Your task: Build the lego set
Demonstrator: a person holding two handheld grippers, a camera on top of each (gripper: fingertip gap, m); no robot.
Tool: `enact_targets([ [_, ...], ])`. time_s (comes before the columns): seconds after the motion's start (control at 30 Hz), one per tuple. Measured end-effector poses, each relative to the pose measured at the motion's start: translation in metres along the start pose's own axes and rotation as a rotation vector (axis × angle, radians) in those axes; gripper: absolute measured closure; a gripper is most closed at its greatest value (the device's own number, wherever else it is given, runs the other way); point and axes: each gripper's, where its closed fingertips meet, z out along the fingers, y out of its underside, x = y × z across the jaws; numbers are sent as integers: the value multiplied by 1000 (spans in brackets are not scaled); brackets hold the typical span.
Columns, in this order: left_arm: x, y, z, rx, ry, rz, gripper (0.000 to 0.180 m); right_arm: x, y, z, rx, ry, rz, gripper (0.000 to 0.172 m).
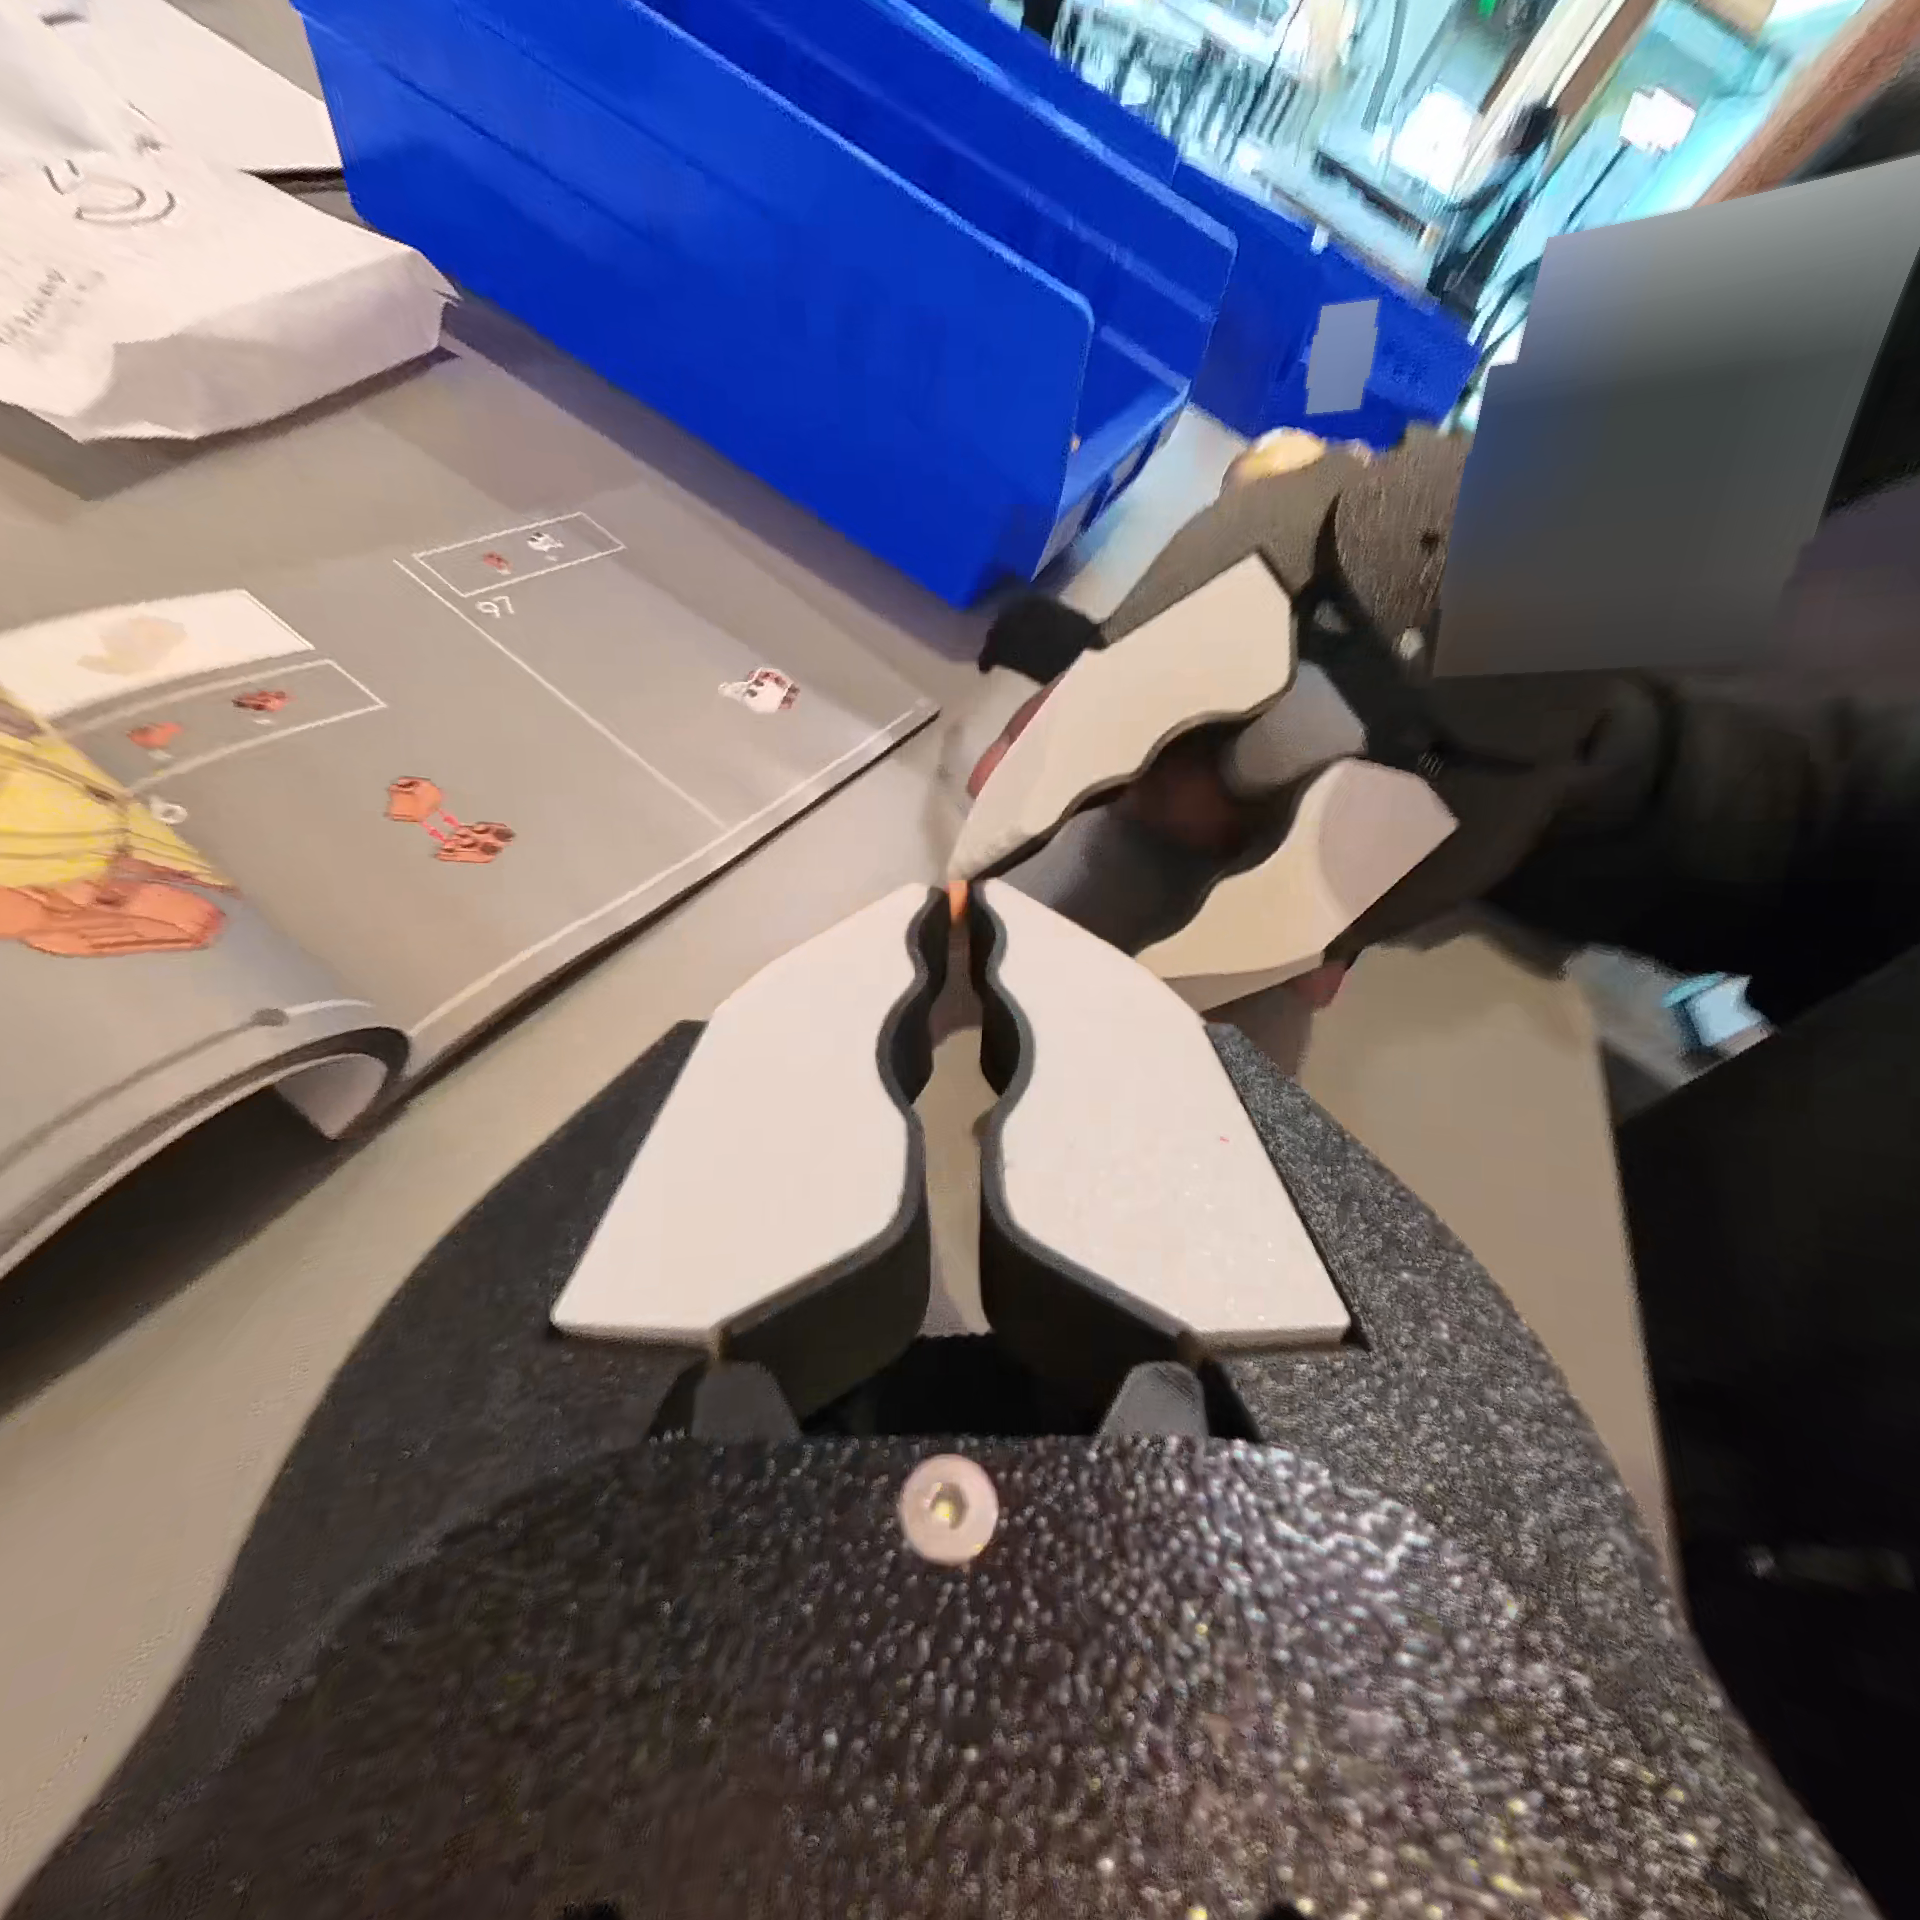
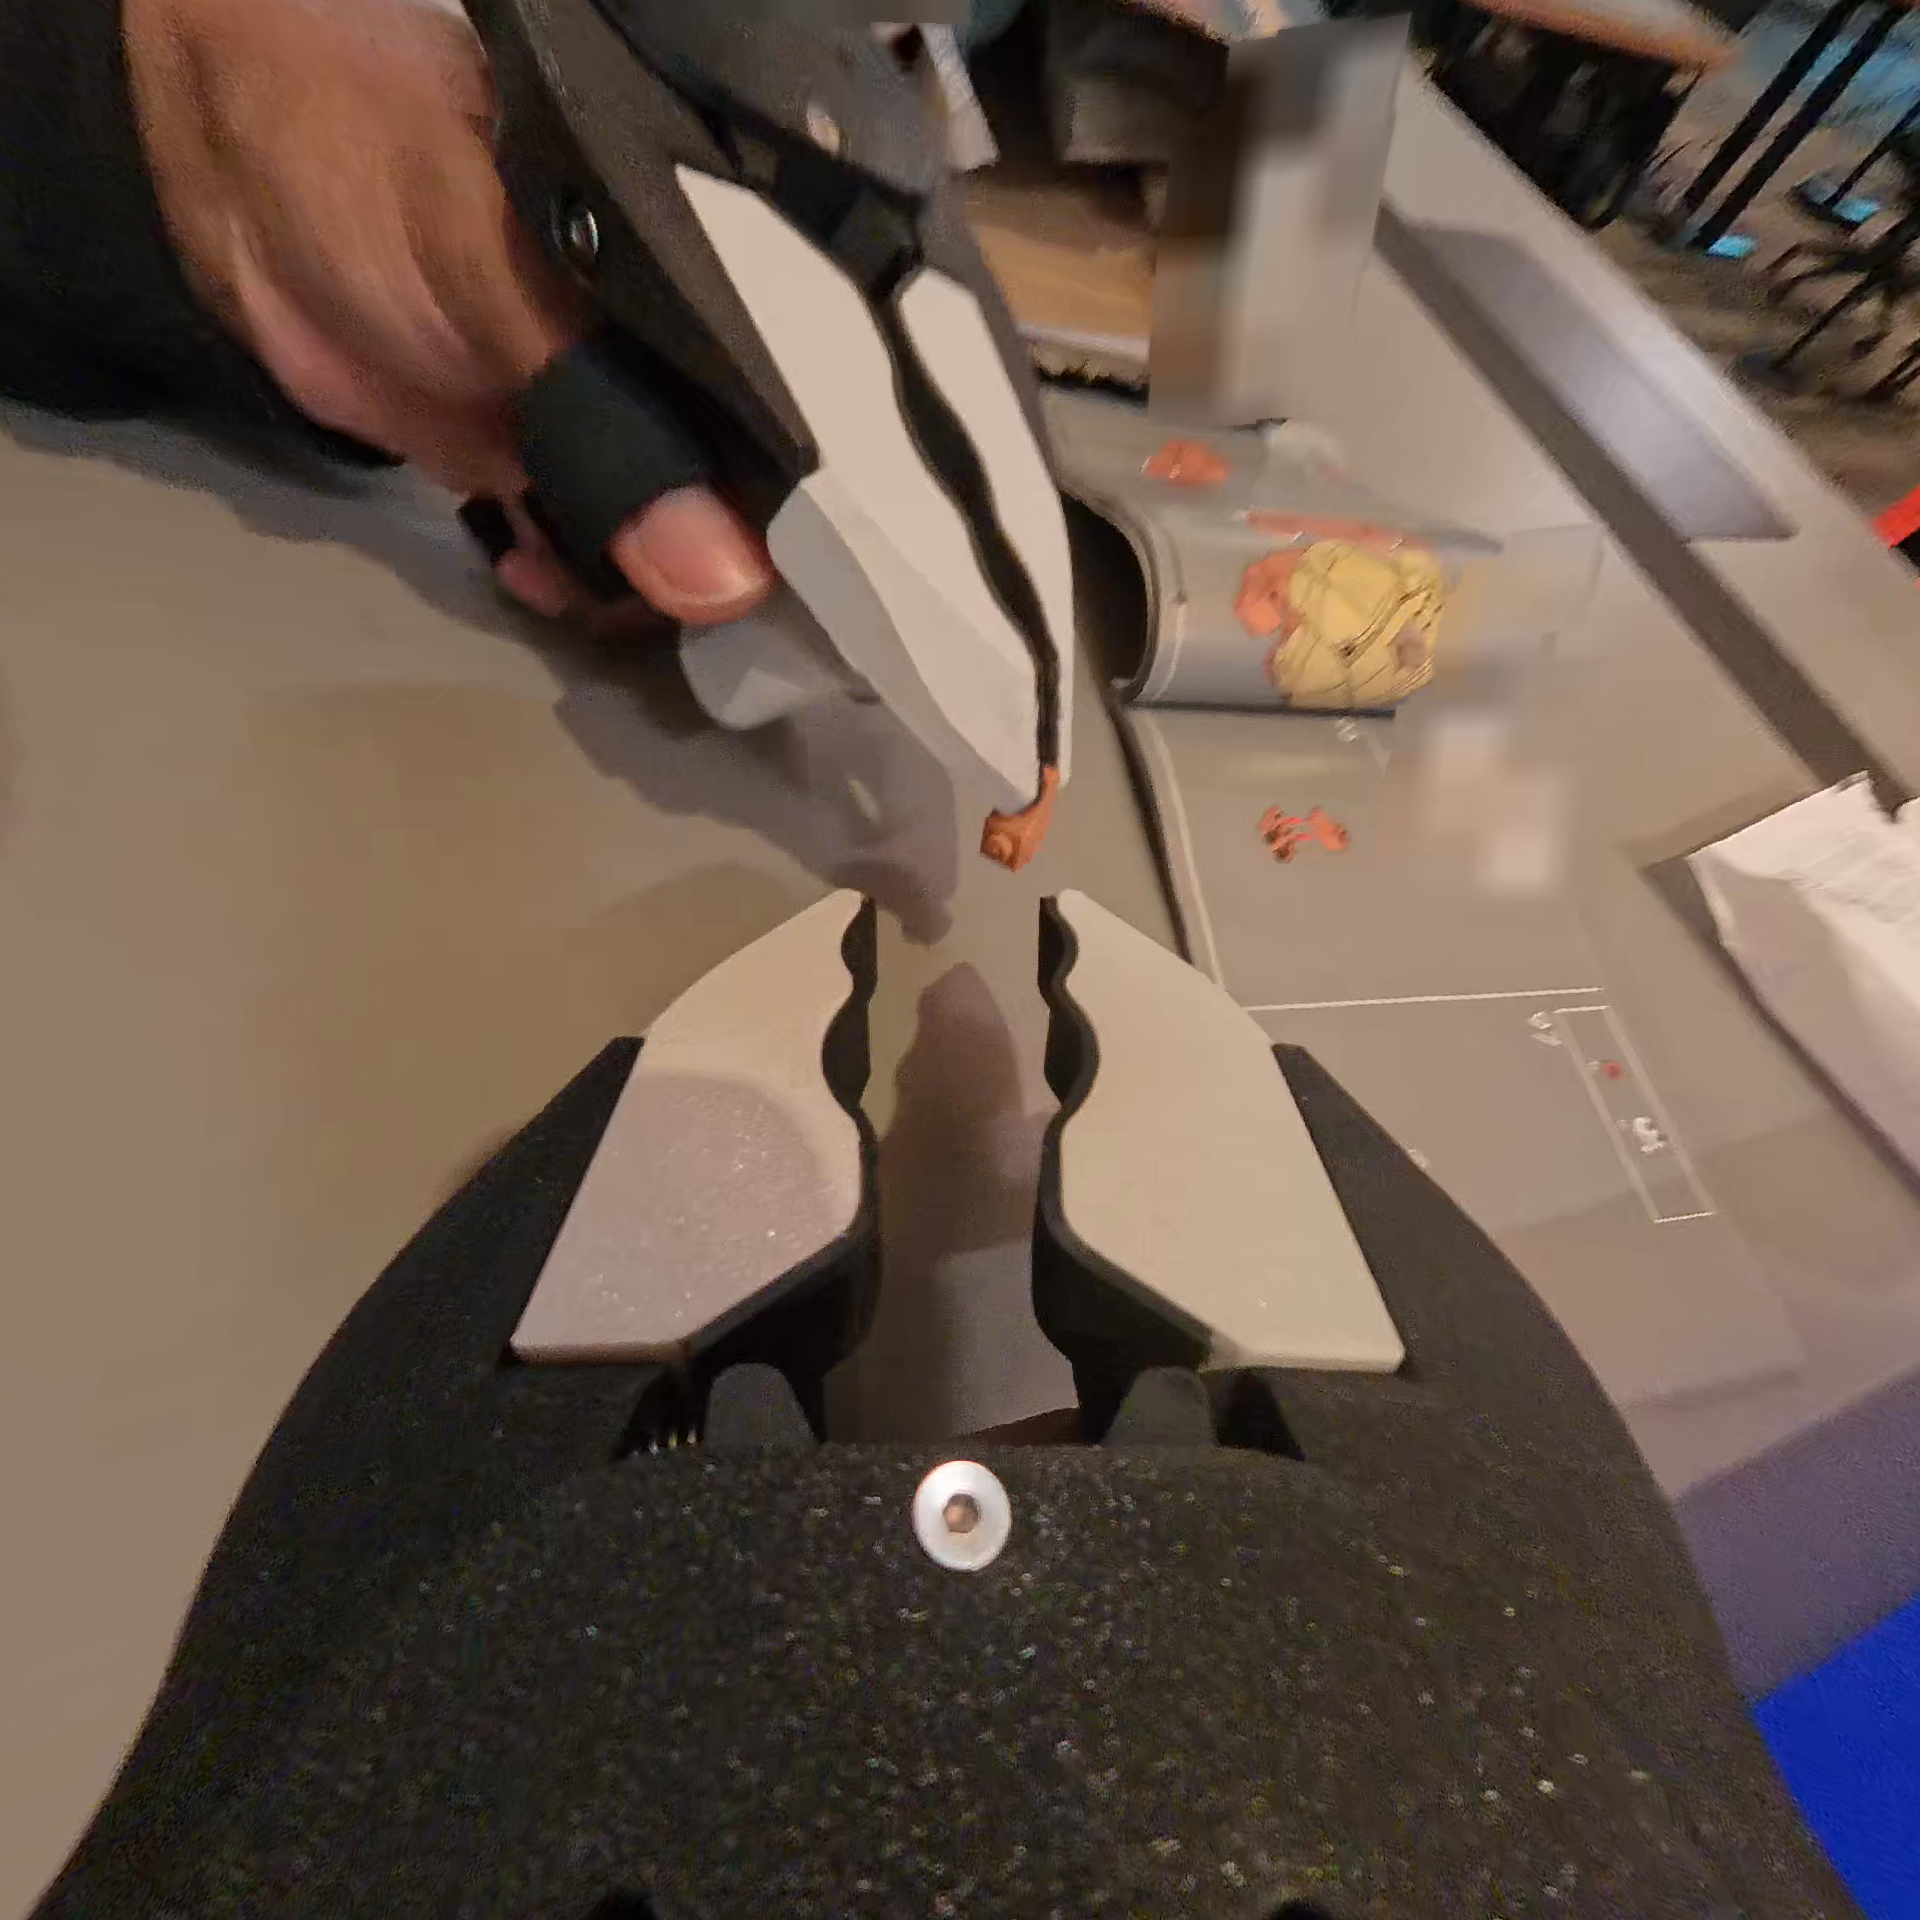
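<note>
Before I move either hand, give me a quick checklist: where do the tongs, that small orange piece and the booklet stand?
1. Left tongs shut on the small orange piece: ok, its end is pinched at the tips and the rest hangs out.
2. Right tongs open with nothing between them: ok.
3. Orange piece clear of the right tongs: ok, it hangs just ahead of their tips, not touching.
4. Piece off the table: ok, it appears lifted above the surface.
5. Open booklet lying flat beside the work area: ok, one page curls.
6. How firmly the piece is gripped: cannot tell.
</note>
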Motion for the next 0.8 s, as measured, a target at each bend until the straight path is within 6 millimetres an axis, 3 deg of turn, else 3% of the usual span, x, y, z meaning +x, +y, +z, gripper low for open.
enact_targets([
  [0.1,6,-4,2,49,39,-102,177,5,-9,-1,54,57,-16,145],
  [0.2,10,-5,3,67,62,-136,177,9,-14,-4,84,94,-40,160],
  [0.37,20,-4,-1,46,159,-135,173,6,-12,-9,81,52,-103,162],
  [0.47,25,-4,-8,18,235,-112,169,-4,-8,-14,68,-24,-192,162],
  [0.63,45,11,-13,-92,409,-146,164,-37,-14,-25,136,-171,-376,162],
  [0.8,68,26,-13,-194,540,-179,160,-50,-18,-27,175,-195,-469,162],
])
